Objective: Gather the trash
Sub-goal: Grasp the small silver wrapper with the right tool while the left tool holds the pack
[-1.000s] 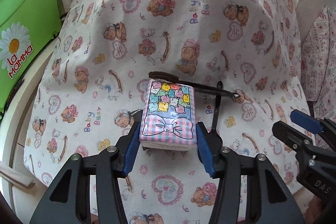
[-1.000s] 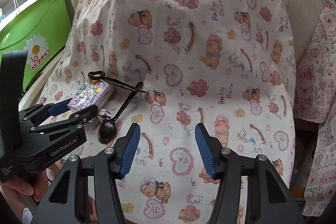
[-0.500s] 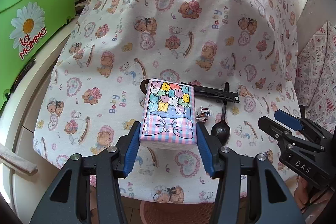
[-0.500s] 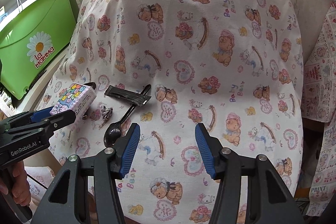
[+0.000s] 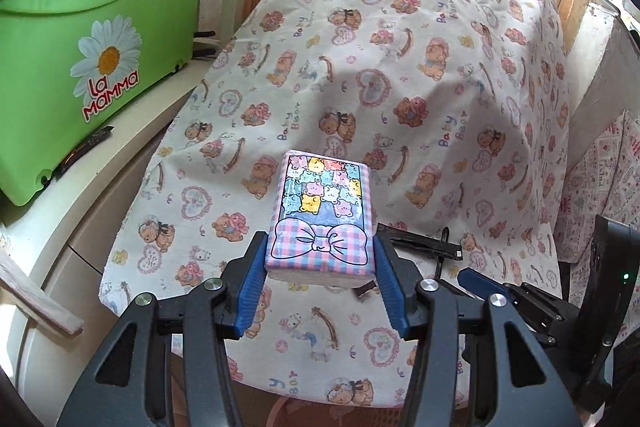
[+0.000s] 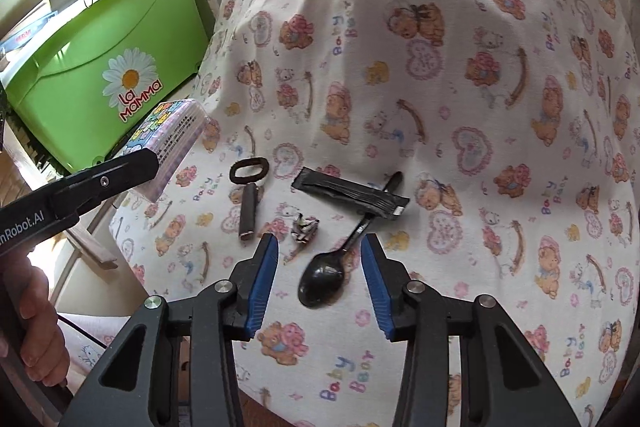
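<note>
While my left fingers point(image 5: 320, 283) clamp the tissue pack point(image 5: 323, 217) above the cloth-covered counter point(image 5: 440, 75), my right fingers point(image 6: 318, 283) hang wide apart. Below them lie a black spoon point(image 6: 325, 279), crumpled wrapper point(image 6: 304, 227) and black sachet point(image 6: 350, 195).

The left wrist view looks forward and down along the left claw point(image 5: 320, 281) from above the near edge of the table point(image 5: 460, 67), close over its cloth, with the green bin point(image 5: 80, 39) at its left. The right wrist view looks the same way along the right claw point(image 6: 316, 283), nearer the cloth and further right. Both share the cloth, the bin point(image 6: 112, 59), the black sachet point(image 5: 420, 247) point(image 6: 352, 197) and each other's claw.
</note>
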`<state>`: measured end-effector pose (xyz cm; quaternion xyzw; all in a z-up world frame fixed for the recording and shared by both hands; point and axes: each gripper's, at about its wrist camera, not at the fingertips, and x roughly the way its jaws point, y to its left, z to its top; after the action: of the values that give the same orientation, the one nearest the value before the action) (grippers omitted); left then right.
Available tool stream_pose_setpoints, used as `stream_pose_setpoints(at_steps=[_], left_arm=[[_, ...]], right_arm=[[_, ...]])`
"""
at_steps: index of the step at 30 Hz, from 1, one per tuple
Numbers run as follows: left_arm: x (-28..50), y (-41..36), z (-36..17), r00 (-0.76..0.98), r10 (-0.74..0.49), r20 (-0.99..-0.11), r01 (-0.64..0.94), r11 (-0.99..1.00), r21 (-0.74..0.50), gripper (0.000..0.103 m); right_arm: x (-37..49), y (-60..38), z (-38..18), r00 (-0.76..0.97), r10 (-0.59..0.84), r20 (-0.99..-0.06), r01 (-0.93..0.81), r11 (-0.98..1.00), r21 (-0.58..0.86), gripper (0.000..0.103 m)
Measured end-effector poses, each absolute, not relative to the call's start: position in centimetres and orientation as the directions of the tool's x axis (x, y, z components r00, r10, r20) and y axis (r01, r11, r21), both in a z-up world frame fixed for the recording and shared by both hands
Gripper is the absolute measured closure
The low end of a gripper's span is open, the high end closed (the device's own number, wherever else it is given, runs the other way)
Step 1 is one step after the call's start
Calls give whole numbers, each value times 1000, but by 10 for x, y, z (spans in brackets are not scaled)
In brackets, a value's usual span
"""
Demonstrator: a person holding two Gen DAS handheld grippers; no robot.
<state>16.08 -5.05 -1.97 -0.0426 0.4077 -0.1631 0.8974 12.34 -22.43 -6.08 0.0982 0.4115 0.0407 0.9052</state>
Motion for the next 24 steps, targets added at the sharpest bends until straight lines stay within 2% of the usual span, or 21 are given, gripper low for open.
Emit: stream_pose_setpoints(at_steps=[1, 7, 9, 13, 15, 18, 24], left_arm=[[161, -49, -20, 617, -322, -718, 253, 945, -207, 53], [158, -56, -18, 664, -255, -703, 257, 961, -106, 53], [156, -58, -16, 663, -267, -700, 275, 956, -103, 53], [153, -59, -12, 663, -289, -690, 294, 949, -114, 53], [153, -60, -10, 671, -281, -686, 291, 951, -104, 53], [153, -60, -10, 672, -281, -685, 287, 952, -109, 53], [150, -62, -11, 672, -284, -684, 297, 949, -102, 53]], right_arm=[[127, -222, -63, 656, 156, -739, 11, 976, 215, 63], [149, -218, -75, 643, 146, -752, 60, 969, 240, 67], [153, -217, -79, 635, 134, -761, 72, 970, 231, 69], [162, -215, -90, 605, 132, -785, 89, 969, 231, 80], [161, -214, -89, 614, 116, -781, 94, 971, 219, 86], [153, -219, -81, 639, 109, -762, 112, 966, 232, 89], [129, -238, -61, 682, 227, -695, 56, 932, 358, 90]])
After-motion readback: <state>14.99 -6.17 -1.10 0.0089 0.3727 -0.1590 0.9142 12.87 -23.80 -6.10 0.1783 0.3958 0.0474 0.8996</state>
